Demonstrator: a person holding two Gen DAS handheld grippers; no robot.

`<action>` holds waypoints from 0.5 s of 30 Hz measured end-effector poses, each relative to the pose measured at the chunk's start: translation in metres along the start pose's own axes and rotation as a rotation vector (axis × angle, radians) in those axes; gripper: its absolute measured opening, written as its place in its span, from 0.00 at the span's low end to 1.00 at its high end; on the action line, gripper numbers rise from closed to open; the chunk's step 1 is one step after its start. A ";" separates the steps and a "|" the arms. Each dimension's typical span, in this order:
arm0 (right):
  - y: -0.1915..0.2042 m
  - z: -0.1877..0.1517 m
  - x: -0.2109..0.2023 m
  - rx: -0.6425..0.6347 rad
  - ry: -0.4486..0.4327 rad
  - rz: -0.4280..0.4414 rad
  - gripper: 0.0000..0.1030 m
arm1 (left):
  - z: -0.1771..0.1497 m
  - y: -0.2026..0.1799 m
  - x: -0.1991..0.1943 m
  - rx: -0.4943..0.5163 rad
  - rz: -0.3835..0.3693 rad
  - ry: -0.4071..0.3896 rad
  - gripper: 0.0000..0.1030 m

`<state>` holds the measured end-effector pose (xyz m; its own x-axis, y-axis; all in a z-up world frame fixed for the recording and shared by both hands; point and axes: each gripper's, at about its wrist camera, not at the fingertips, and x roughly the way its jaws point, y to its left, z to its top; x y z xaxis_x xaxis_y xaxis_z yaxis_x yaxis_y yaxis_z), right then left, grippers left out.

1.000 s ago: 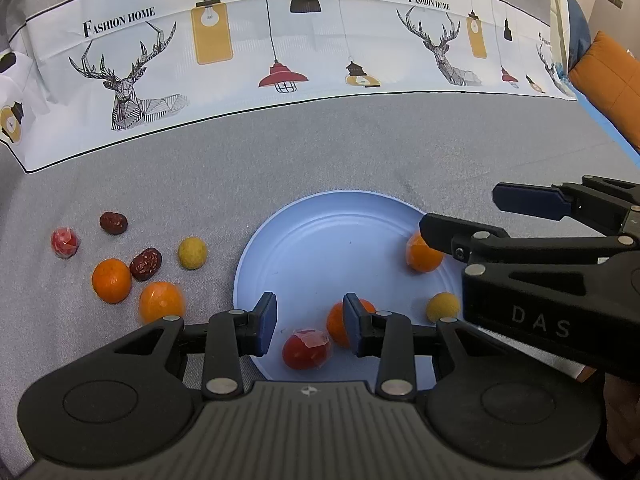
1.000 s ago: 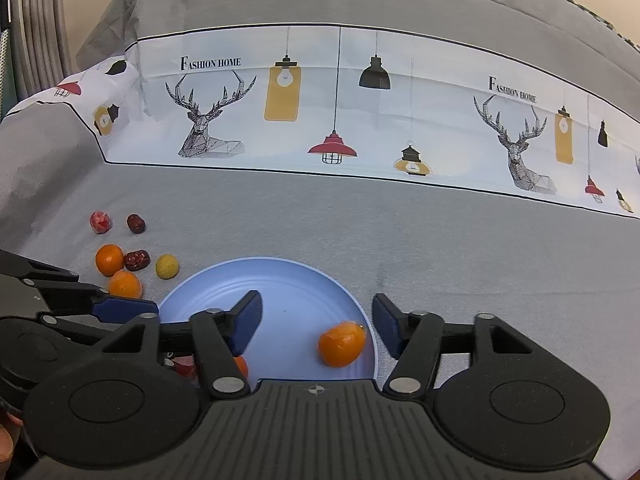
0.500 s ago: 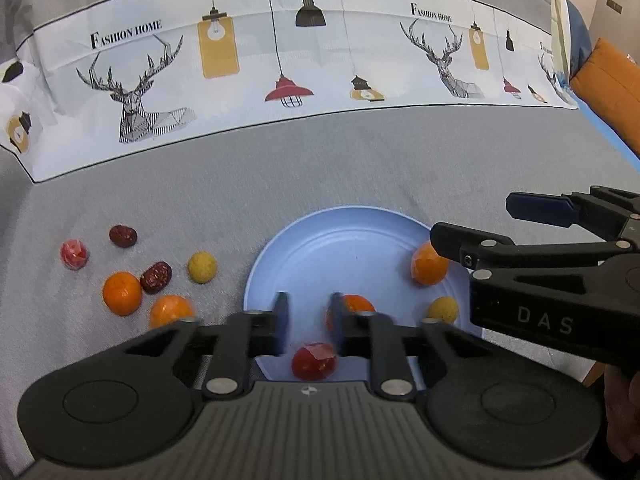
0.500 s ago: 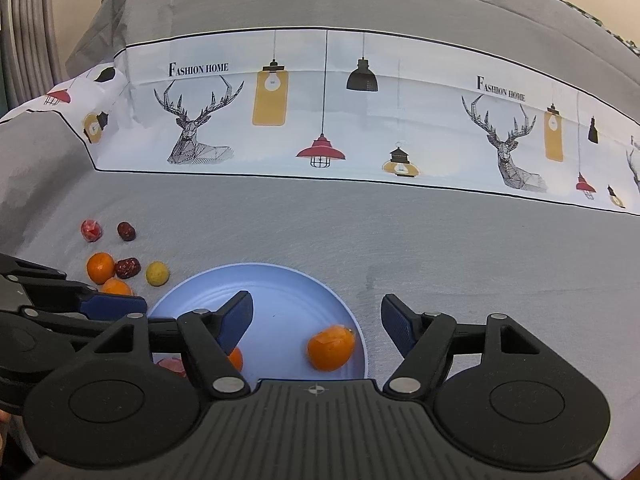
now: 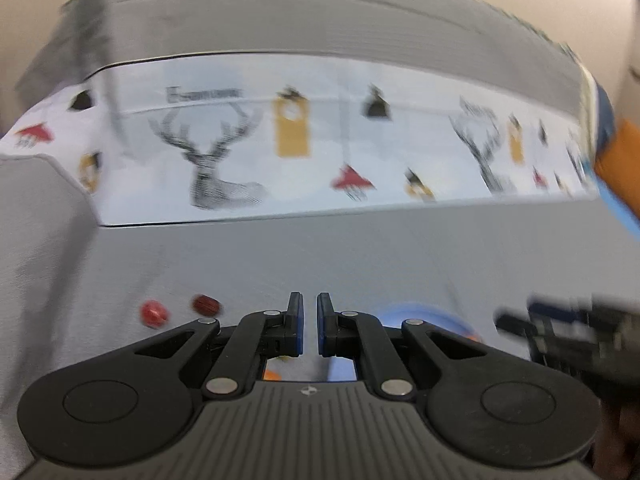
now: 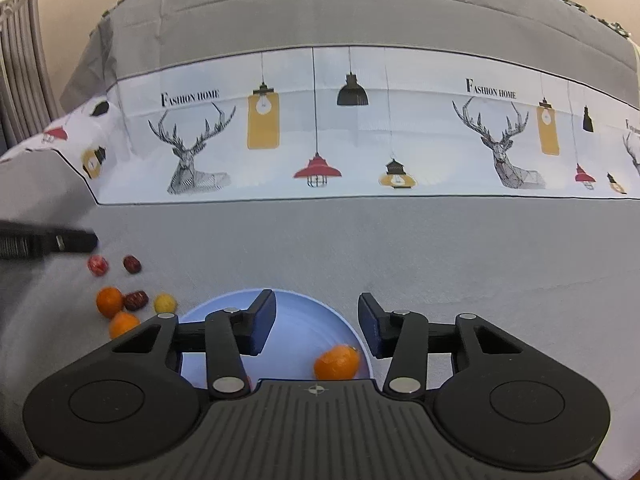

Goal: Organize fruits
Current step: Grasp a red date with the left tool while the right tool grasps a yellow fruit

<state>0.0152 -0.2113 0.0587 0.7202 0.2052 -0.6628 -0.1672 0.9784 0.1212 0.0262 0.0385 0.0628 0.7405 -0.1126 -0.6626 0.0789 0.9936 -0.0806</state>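
While my left wrist view is smeared with blur, my left gripper [image 5: 309, 326] reads clearly at lower centre: blue-padded jaws nearly pressed together, a thin slit between them, nothing pinched. Behind its right linkage, a sliver of the round pale-blue plate [image 5: 424, 314] shows; a wrapped red fruit [image 5: 155, 313] and a dark red jujube [image 5: 206, 305] lie on the grey tablecloth [image 5: 360, 256] at lower left.

My right gripper [image 6: 317, 328] has its jaws spread wide and empty, hovering over the plate [image 6: 304, 332] at lower centre of its view. One orange kumquat [image 6: 337, 362] sits in the plate near its right rim. Left of the plate, on the cloth [image 6: 440, 248], loose fruit is grouped: a yellow round fruit [image 6: 165, 302], a second jujube [image 6: 136, 300], two more kumquats [image 6: 109, 301], with the first jujube [image 6: 131, 264] and wrapped fruit [image 6: 98, 265] further back.
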 end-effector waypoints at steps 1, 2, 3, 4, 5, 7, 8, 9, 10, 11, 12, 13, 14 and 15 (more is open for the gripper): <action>0.000 0.001 -0.001 0.000 -0.006 0.006 0.42 | 0.008 0.006 0.001 -0.022 0.009 0.001 0.07; 0.002 0.002 -0.001 -0.002 -0.013 0.016 0.39 | 0.016 0.010 0.003 -0.030 0.019 0.001 0.07; 0.003 0.003 -0.001 -0.006 -0.016 0.025 0.37 | 0.024 0.012 0.006 -0.020 0.028 -0.004 0.07; 0.004 0.003 -0.001 -0.011 -0.018 0.032 0.33 | 0.030 0.013 0.008 -0.010 0.035 -0.011 0.07; 0.007 0.004 0.001 -0.017 -0.017 0.039 0.29 | 0.035 0.016 0.013 -0.008 0.038 -0.014 0.07; 0.011 0.004 0.003 -0.026 -0.010 0.056 0.25 | 0.037 0.026 0.026 -0.035 0.034 -0.010 0.07; 0.013 0.004 0.003 -0.030 -0.008 0.064 0.24 | 0.032 0.032 0.034 -0.047 0.036 -0.003 0.07; 0.016 0.004 0.003 -0.036 -0.009 0.074 0.24 | 0.023 0.041 0.043 -0.063 0.042 0.020 0.07; 0.019 0.003 0.004 -0.043 -0.009 0.084 0.24 | 0.015 0.049 0.054 -0.087 0.052 0.079 0.07; 0.021 0.003 0.004 -0.048 -0.009 0.091 0.23 | 0.010 0.059 0.065 -0.148 0.069 0.167 0.07; 0.024 0.003 0.005 -0.055 -0.009 0.103 0.23 | 0.008 0.071 0.069 -0.238 0.039 0.195 0.07; 0.028 0.003 0.007 -0.064 -0.005 0.116 0.23 | 0.008 0.078 0.071 -0.291 0.010 0.201 0.07; 0.032 0.003 0.010 -0.073 0.000 0.127 0.23 | 0.009 0.080 0.073 -0.300 0.010 0.199 0.07; 0.036 0.003 0.013 -0.080 0.006 0.138 0.23 | 0.010 0.078 0.074 -0.274 0.035 0.198 0.07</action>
<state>0.0205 -0.1733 0.0573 0.6828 0.3372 -0.6482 -0.3175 0.9359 0.1524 0.0944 0.1080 0.0148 0.5930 -0.1044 -0.7984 -0.1468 0.9609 -0.2347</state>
